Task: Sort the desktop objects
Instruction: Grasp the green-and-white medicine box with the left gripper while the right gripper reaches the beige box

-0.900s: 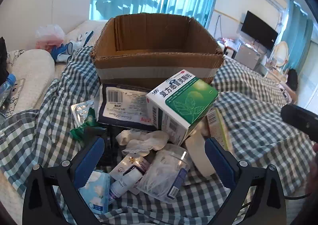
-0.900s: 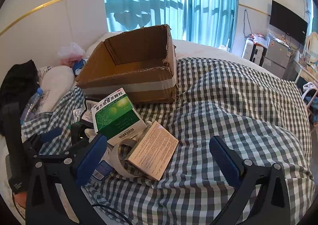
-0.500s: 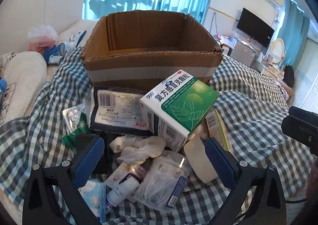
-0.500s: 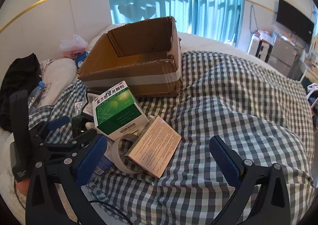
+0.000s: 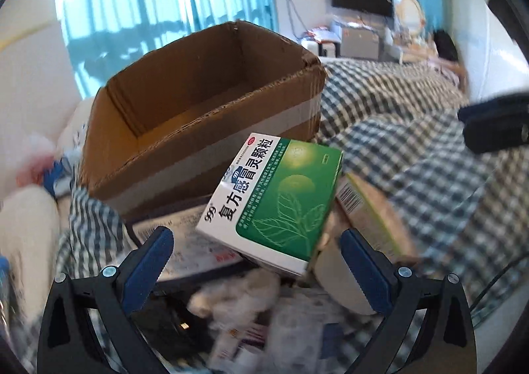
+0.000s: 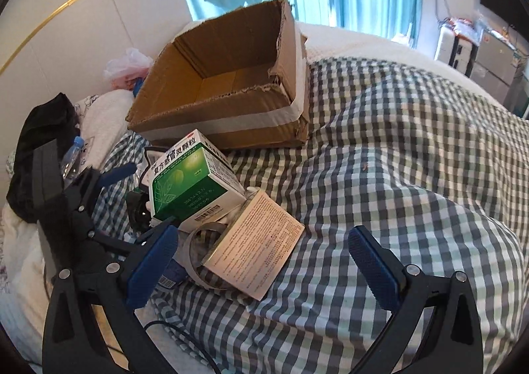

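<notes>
Green medicine box (image 5: 281,198): left wrist view, tilted atop clutter before the cardboard box (image 5: 198,116), just ahead of the left gripper (image 5: 258,261); jaws wide apart, holding nothing. Right wrist view: green medicine box (image 6: 188,182) ahead-left of the right gripper (image 6: 261,261), jaws wide, empty, over the checked blanket (image 6: 396,175).

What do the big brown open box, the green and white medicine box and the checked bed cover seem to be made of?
The big brown open box looks like corrugated cardboard, matt: its torn rims show fluting, and pale tape bands its side. The green and white medicine box seems thin printed card with a slight sheen. The checked bed cover looks like soft woven fabric, probably cotton, since it folds and rumples.
</notes>
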Motion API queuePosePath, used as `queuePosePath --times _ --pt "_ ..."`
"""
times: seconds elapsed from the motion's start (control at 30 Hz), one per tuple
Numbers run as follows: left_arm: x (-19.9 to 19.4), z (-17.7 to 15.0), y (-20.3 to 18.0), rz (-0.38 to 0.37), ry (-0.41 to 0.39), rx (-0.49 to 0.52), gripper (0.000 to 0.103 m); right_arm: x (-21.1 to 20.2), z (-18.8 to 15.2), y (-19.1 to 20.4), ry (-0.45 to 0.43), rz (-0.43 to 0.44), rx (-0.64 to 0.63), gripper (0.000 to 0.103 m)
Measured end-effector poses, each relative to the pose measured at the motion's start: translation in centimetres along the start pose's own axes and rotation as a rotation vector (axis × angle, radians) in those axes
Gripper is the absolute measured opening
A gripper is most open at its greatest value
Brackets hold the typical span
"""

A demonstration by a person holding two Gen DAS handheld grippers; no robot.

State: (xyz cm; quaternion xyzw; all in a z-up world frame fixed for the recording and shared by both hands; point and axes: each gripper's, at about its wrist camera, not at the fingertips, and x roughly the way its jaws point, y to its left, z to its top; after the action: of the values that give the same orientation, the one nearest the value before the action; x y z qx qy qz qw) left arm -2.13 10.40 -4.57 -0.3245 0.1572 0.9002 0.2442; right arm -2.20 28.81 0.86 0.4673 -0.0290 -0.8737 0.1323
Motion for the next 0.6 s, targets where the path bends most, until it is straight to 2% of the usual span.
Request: queuePosePath --times 0.1,0.33,0.53,0.57,0.6 --pt "1.2 0.2 0.5 -0.019 0.009 0.04 0.103 1.3 0.6 -0.2 0.043 0.012 -0.01 0.103" --pt "3.2 0.9 1.9 -0.134 -0.006 -0.007 0.103 3.7 1.3 -0.3 0.095 0.004 -0.044 0.103" --pt "4.2 1.4 0.9 -0.174 -0.027 0.002 0.103 5.6 0.7 -0.5 0.168 0.032 0.003 0.103" --pt "4.3 1.4 0.7 -0.18 -0.03 -0.004 0.102 6.0 0.5 -0.5 0.183 0.037 0.015 0.103" --pt "4.2 1.4 0.6 -0.187 -0.035 -0.016 0.094 6.3 0.3 -0.5 0.199 0.045 0.031 0.103"
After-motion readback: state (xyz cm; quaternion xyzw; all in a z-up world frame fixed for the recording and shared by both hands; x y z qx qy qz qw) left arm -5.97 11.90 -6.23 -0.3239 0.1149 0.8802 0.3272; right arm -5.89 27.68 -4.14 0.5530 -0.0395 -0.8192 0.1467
